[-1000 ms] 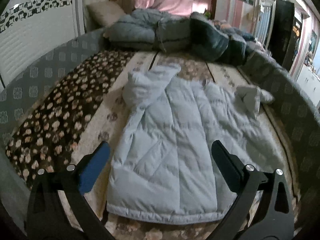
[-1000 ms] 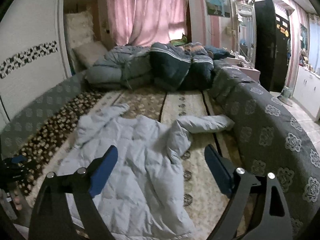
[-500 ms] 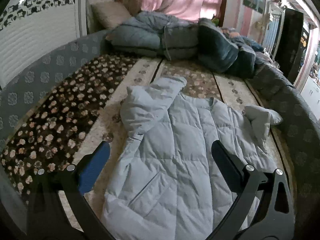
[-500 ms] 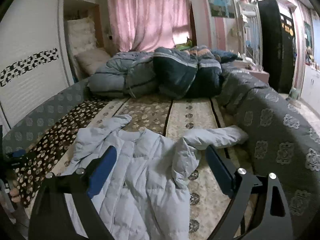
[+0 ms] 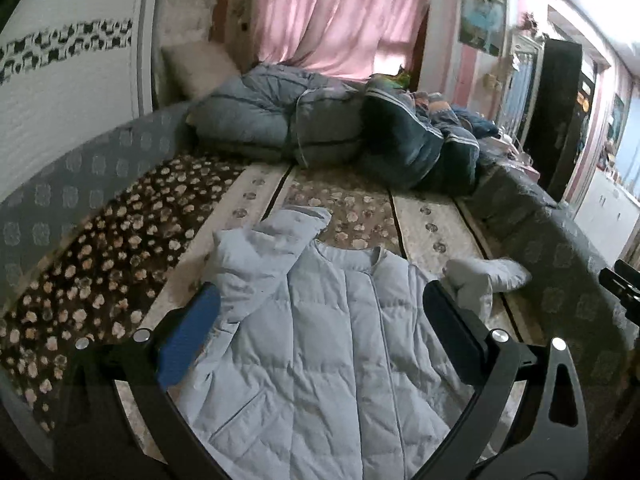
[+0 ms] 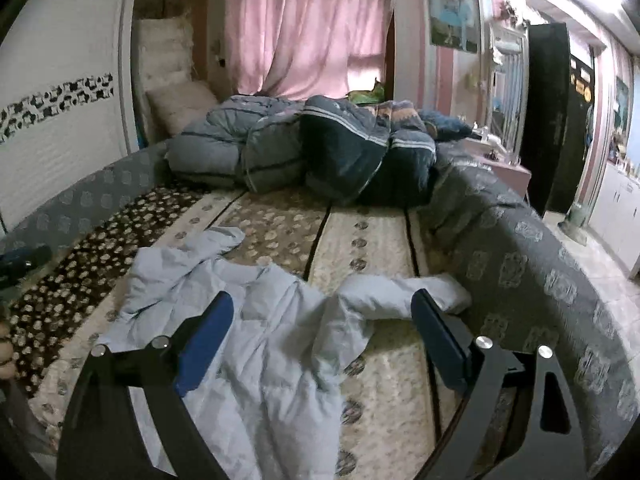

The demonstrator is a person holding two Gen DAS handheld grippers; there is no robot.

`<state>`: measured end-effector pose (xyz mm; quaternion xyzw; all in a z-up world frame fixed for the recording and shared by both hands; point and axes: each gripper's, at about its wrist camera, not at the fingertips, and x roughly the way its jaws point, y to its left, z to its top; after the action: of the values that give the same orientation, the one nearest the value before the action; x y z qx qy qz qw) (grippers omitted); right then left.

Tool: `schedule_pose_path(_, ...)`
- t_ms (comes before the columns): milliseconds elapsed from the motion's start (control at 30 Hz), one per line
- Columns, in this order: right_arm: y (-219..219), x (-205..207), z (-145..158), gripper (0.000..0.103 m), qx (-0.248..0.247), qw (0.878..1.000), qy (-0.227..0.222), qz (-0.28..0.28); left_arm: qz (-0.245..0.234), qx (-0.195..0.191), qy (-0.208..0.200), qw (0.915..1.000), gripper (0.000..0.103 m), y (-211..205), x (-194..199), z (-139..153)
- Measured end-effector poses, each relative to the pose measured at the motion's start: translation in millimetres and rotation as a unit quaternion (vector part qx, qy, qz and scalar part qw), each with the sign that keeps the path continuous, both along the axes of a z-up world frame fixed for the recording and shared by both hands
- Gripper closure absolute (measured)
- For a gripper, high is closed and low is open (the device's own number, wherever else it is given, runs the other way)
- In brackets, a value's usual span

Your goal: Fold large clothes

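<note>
Currently, item one: my left gripper (image 5: 320,316), jaws spread wide, holding nothing, poised above the chest of the garment. Item two: my right gripper (image 6: 322,330), jaws likewise wide apart and empty, poised over the garment's right shoulder.

Item three: pale blue quilted puffer jacket (image 5: 320,360), lying flat and roughly spread on the bed, collar toward the far end. Left sleeve (image 5: 264,252) is bunched and doubled over by the shoulder; right sleeve (image 6: 400,292) trails outward toward the bed's edge, cuff near the grey patterned bedspread (image 6: 520,264).

Item four: bed, covered with a beige and brown flower-print blanket (image 6: 376,240). Item five: heap of grey and dark blue quilts (image 6: 312,152) at the far end, well apart from the jacket.

Handling note, my judgement: folding has barely begun. I would take each sleeve near its cuff, pinch only the top layer, and lay it straight across the chest, smoothing the bunched left sleeve first so that padding does not trap a lump.
</note>
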<state>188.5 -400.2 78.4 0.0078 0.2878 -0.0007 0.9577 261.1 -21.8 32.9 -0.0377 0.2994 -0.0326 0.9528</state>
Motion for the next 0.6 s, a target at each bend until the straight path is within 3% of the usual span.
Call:
schedule_pose_path(167,2.5,-31.3,-0.1,0.012,0.039,0.999,0.03,-0.008,-0.049,0.007,0.067,0.9965,0.003,-15.7,-23.5,-1.0)
schedule_pose_path(267,0.0,-42.0,18.9,0.012,0.035,0.999,0.023,-0.021,-0.039,0.053,0.039,0.9971,0.003,-17.0,-44.8,16.0)
schedule_pose_path(433,-7.1,-50.6,60.9,0.012,0.03,0.999,0.013,-0.042,-0.042,0.038,0.017,0.9982,0.003,-8.3,-56.8,58.3)
schedule_pose_path(533,-6.3,-41.1,87.2,0.012,0.026,0.999,0.018,-0.036,-0.021,0.043,-0.015,0.9987,0.003,-2.6,-48.7,93.1)
schedule_pose_path(600,-1.3,-34.9,100.2,0.012,0.019,0.999,0.018,-0.025,-0.017,0.04,-0.017,0.9989,0.003,-1.5,-39.6,105.8)
